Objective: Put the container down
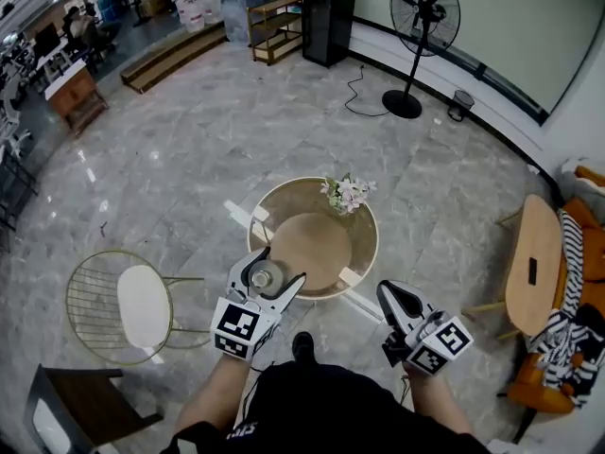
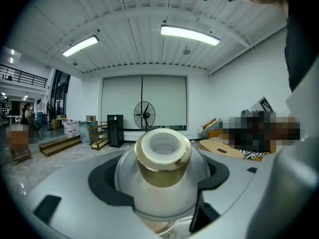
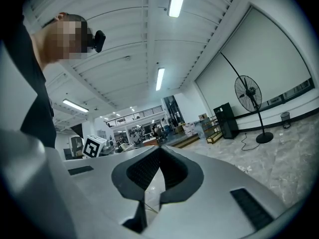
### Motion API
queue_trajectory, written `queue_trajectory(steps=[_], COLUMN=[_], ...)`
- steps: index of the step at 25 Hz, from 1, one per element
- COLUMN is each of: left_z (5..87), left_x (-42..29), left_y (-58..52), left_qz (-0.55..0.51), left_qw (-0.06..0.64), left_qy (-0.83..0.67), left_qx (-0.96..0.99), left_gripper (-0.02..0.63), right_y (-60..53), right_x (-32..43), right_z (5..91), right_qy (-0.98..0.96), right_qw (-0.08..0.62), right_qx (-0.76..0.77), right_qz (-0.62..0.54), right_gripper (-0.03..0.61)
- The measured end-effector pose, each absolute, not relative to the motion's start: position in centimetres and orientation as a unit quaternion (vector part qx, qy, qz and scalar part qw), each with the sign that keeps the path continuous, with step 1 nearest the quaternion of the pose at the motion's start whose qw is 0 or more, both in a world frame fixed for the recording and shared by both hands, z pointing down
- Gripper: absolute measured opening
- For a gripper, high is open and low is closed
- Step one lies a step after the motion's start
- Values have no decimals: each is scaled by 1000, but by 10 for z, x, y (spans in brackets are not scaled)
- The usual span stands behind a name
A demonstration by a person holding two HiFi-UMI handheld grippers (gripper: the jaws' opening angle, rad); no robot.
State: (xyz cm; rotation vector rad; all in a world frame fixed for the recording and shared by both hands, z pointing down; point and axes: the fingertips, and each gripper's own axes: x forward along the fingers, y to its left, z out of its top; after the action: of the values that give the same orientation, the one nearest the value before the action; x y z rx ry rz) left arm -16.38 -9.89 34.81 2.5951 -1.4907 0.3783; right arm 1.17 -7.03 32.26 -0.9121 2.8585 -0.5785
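Observation:
The container (image 1: 264, 275) is a rounded clear glass jar with a gold neck and an open white mouth. My left gripper (image 1: 269, 274) is shut on it and holds it over the near left edge of the round wooden table (image 1: 364, 253). In the left gripper view the jar (image 2: 162, 168) fills the gap between the jaws of the left gripper (image 2: 160, 185), mouth facing the camera. My right gripper (image 1: 389, 296) hangs right of the table, over the floor, shut with nothing in it. The right gripper view shows that gripper (image 3: 160, 158) with its dark jaws closed together.
A small bunch of pale flowers (image 1: 347, 193) stands at the table's far edge. A gold wire chair with a white seat (image 1: 132, 305) is to the left and a dark chair (image 1: 76, 405) at the bottom left. A standing fan (image 1: 423, 26) and an oval wooden table (image 1: 532, 263) lie farther off.

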Motion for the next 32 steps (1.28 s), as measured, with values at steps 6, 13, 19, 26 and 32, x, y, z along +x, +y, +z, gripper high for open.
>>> queue_trajectory(steps=[6, 13, 19, 26, 32], left_z=[353, 366, 374, 385, 395], left_x=[-198, -213, -199, -169, -134], left_y=[-143, -172, -193, -239, -291], left_qz=[129, 126, 134, 155, 160], left_qw=[63, 74, 82, 97, 112], left_qy=[-489, -492, -494, -503, -519], left_qx=[861, 859, 855, 845, 832], left_gripper=[347, 347, 347, 347, 347], right_y=[-120, -152, -181, -237, -295], right_x=[-21, -40, -30, 3, 50], right_z=[324, 333, 342, 358, 375], right_qy=[933, 933, 933, 933, 933], right_qw=[39, 31, 37, 41, 35], right_qx=[-304, -299, -291, -279, -273], right_qz=[-190, -195, -206, -224, -231], right_gripper=[15, 15, 15, 15, 15])
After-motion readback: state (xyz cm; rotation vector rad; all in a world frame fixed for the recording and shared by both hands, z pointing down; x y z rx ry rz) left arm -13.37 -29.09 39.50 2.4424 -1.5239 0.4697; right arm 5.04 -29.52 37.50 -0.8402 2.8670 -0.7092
